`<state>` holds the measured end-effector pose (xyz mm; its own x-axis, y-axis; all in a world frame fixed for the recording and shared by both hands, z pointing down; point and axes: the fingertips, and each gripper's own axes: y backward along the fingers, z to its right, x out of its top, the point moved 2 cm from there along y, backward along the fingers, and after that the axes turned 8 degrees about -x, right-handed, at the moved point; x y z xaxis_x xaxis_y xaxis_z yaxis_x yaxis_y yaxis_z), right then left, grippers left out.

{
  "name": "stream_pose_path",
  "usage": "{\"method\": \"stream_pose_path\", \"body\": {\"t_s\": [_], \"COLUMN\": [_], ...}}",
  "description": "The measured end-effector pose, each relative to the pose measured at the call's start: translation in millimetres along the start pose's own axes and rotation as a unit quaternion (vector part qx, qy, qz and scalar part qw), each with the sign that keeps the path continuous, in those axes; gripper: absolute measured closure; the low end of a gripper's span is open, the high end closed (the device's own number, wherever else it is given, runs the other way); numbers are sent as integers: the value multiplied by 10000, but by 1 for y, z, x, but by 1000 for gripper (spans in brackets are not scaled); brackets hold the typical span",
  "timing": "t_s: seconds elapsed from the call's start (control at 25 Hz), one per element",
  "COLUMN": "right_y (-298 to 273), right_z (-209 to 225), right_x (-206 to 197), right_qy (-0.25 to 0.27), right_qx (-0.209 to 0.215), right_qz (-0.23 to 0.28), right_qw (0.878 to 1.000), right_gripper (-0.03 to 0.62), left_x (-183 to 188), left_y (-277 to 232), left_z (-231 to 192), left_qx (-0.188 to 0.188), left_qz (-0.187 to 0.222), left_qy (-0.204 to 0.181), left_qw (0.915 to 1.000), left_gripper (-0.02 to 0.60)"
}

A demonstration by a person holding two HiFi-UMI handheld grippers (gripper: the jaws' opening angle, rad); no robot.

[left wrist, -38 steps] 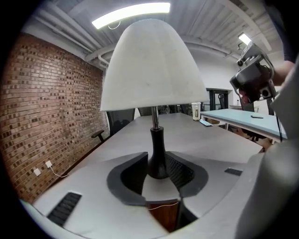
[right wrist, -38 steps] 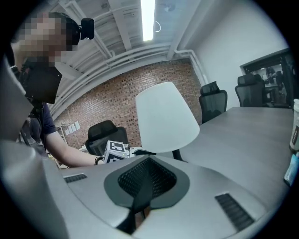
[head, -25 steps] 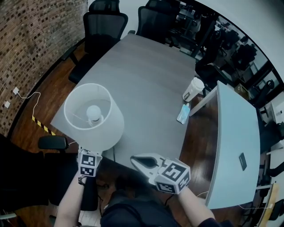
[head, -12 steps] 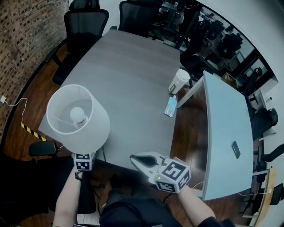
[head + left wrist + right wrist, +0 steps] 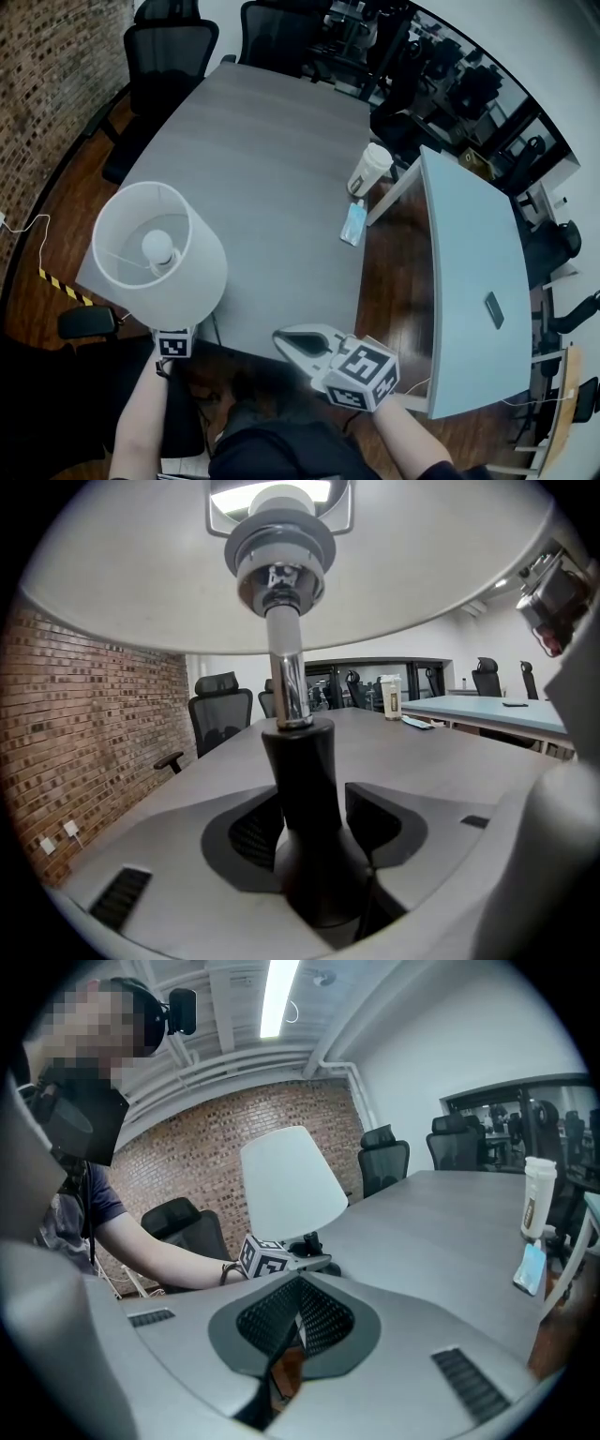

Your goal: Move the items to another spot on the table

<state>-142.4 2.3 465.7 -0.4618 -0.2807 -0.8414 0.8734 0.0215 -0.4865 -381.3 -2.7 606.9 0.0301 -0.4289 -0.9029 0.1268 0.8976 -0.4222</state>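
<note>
At the lower left of the head view, the lamp (image 5: 159, 255) stands upright on the near corner of the grey bench (image 5: 272, 159), its white shade hiding most of what lies under it. The left tool (image 5: 314, 822) has the lamp's black neck between its jaws, and they are closing. One pad looks to be against the neck and the other just beside it, so the grip does not yet look firm. The right tool (image 5: 298, 1321) hangs off the bench's near edge at lower centre, its jaws pressed together with nothing in them. A pale cup (image 5: 369, 169) and a blue packet (image 5: 353, 223) sit near the bench's right edge, well apart from the lamp.

By my reading, the step in hand is grasping the lamp, the first of the moves. Next the pads should seat fully on the neck. Then comes a straight lift, kept upright because the shade makes the lamp top-heavy, and a carry to bare bench.
</note>
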Motion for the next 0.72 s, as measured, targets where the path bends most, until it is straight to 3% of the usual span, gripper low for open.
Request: {"method": "stream_pose_path", "body": {"t_s": [0.48,0.72], "right_y": [-13,-9], "right_z": [-10,-3], "right_x": [-8,-15], "right_qy": [-16,-69], "right_qx": [178,45], "right_qz": [-58,-107], "right_qw": [9998,9999], "right_gripper": [585,585], "left_x": [4,4], "left_y": [-8,-7], "left_z": [1,-1], "left_qx": [-201,-258], "left_qz": [81,157], "left_qy": [-31,87], "left_qw": [9998,9995], "left_gripper": [405,409]}}
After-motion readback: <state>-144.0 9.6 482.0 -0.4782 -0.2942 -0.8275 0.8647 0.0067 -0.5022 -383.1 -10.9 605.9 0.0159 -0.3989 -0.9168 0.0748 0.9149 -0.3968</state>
